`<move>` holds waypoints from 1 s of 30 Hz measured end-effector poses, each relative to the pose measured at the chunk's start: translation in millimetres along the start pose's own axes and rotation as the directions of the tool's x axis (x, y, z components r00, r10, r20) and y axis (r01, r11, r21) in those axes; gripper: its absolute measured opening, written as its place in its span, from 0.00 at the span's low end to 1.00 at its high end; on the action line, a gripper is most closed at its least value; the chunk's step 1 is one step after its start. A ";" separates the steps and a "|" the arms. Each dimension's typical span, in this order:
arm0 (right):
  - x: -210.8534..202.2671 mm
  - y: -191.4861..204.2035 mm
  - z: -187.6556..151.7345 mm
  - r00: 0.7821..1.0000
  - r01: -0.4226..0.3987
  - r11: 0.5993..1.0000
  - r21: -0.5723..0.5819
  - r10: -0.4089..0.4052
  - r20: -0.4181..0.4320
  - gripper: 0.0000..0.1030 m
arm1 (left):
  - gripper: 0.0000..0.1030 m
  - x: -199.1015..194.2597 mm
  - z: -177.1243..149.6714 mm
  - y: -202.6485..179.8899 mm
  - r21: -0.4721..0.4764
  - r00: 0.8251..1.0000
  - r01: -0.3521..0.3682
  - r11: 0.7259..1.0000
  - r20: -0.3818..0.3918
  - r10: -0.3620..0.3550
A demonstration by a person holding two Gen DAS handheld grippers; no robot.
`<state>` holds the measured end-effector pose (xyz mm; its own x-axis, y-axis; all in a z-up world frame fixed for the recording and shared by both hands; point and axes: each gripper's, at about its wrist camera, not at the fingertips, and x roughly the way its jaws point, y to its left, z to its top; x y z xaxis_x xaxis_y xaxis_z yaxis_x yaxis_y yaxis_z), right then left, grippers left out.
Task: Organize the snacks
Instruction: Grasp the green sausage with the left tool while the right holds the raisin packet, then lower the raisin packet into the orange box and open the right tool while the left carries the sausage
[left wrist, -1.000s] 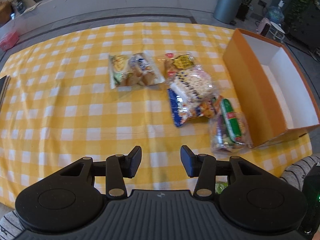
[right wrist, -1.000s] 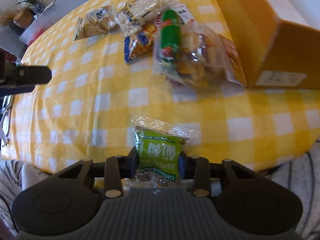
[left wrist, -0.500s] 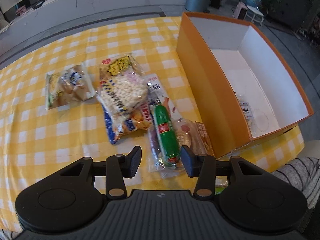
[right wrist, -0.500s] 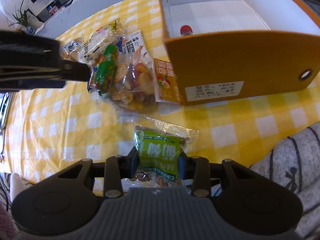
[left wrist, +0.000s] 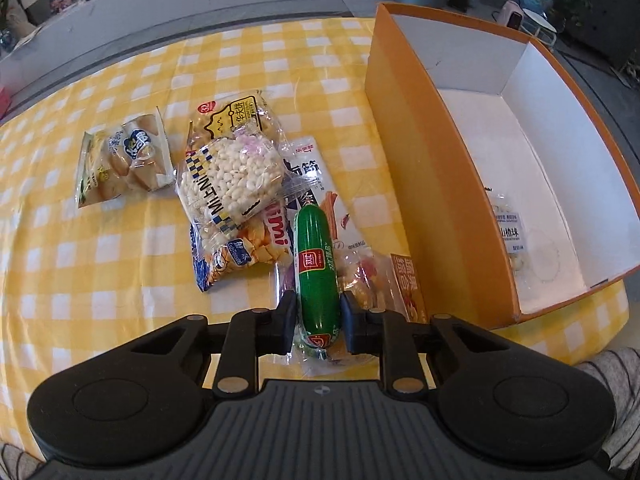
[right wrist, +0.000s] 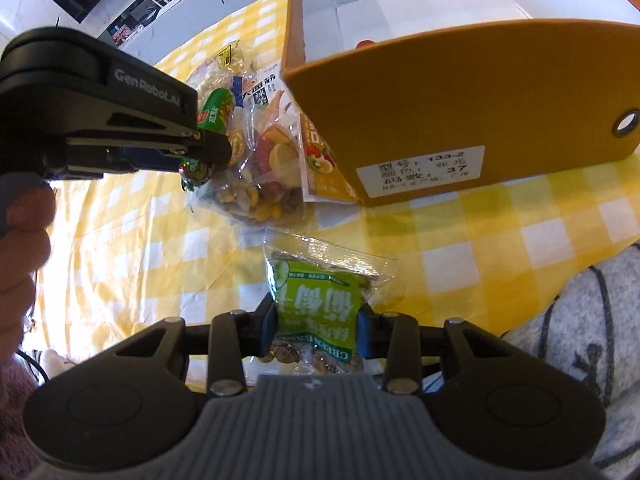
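Note:
My left gripper (left wrist: 318, 316) straddles the near end of a green sausage (left wrist: 316, 268) that lies on a clear bag of mixed dried fruit (left wrist: 362, 276); the jaws sit close on both sides and look closed on it. My right gripper (right wrist: 316, 328) is shut on a green snack packet (right wrist: 320, 304) held above the tablecloth. The orange box (left wrist: 436, 184) stands open to the right, with one clear packet (left wrist: 510, 236) inside. The left gripper (right wrist: 212, 144) and the sausage (right wrist: 216, 110) also show in the right wrist view, left of the orange box (right wrist: 460, 92).
On the yellow checked tablecloth (left wrist: 120, 260) lie a puffed-grain bag (left wrist: 232, 184), a blue-and-orange snack bag (left wrist: 244, 252), a white packet (left wrist: 316, 176) and a bread bag (left wrist: 124, 160). The table's near edge and my striped sleeve (right wrist: 580, 340) are at right.
My left gripper has moved right and down onto the green sausage and narrowed around it. My right gripper has carried the green packet closer to the orange box.

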<state>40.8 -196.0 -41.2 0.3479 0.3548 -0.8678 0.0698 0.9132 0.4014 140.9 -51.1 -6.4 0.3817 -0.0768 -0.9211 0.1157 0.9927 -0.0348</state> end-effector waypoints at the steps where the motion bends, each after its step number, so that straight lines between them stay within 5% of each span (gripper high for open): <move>1: 1.8 2.2 -0.1 1.000 -0.002 1.000 0.003 0.002 0.002 0.36 | 0.25 -1.3 -0.2 0.1 -0.005 1.000 0.001 1.000 0.003 -0.001; 15: -54.4 20.4 -4.0 0.994 -0.087 0.992 -0.095 0.092 0.052 0.36 | 0.24 -74.9 -7.6 26.4 -0.068 0.983 0.125 0.990 0.142 -0.114; 22: -107.0 1.8 17.9 0.962 -0.241 0.969 -0.044 0.245 0.117 0.36 | 0.24 -95.5 -3.9 30.4 -0.080 0.962 0.209 0.975 0.198 -0.190; 30: -140.9 -28.2 72.0 0.942 -0.080 0.995 -0.058 0.094 0.321 0.36 | 0.24 -92.5 -0.8 18.6 -0.067 0.959 0.219 0.973 0.200 -0.202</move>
<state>57.1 -286.1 90.9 0.6348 0.3559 -0.6858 -0.0123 0.8921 0.4516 106.9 -25.5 77.8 0.5261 -0.2932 -0.7983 0.1354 0.9556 -0.2618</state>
